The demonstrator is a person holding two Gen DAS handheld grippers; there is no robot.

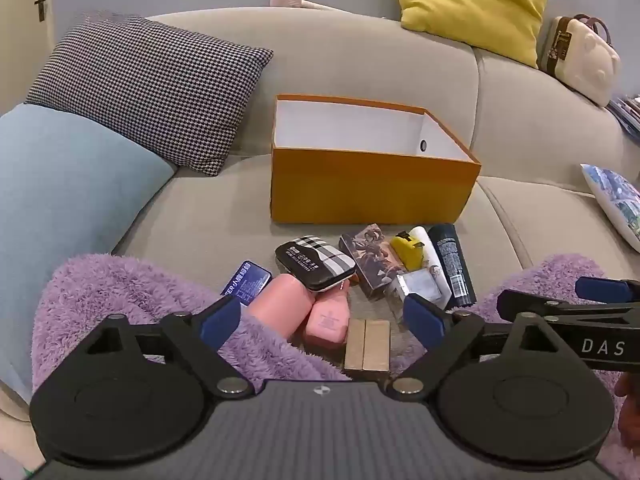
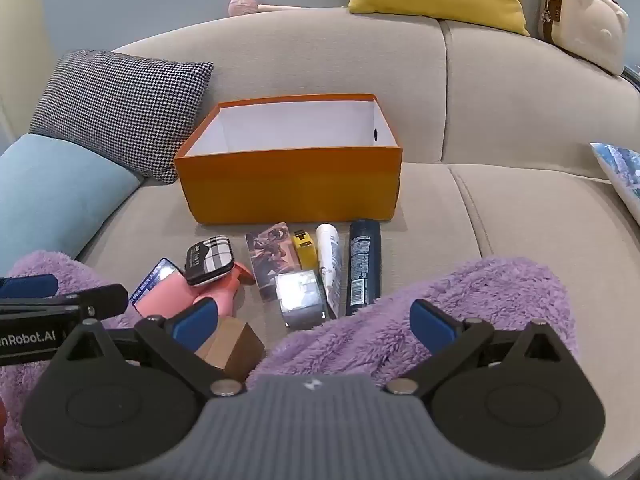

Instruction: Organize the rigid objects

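Observation:
An empty orange box (image 1: 372,188) (image 2: 288,184) stands open on the beige sofa. In front of it lie several small items: a plaid case (image 1: 316,262) (image 2: 208,260), pink bottles (image 1: 328,318), a picture box (image 1: 370,260) (image 2: 274,256), a yellow tape measure (image 1: 408,250) (image 2: 305,248), a white tube (image 2: 330,264), a black spray can (image 1: 452,264) (image 2: 362,268), a silver cube (image 2: 302,298) and tan blocks (image 1: 368,344) (image 2: 232,346). My left gripper (image 1: 322,318) is open and empty over the pink bottles. My right gripper (image 2: 314,322) is open and empty, near the silver cube.
Purple fuzzy fabric (image 1: 120,300) (image 2: 460,304) lies at the near edge on both sides. A houndstooth pillow (image 1: 152,88) and blue cushion (image 1: 60,200) sit left; a yellow pillow (image 1: 472,4), a cream case (image 2: 584,20) and a printed cushion (image 1: 616,200) sit right.

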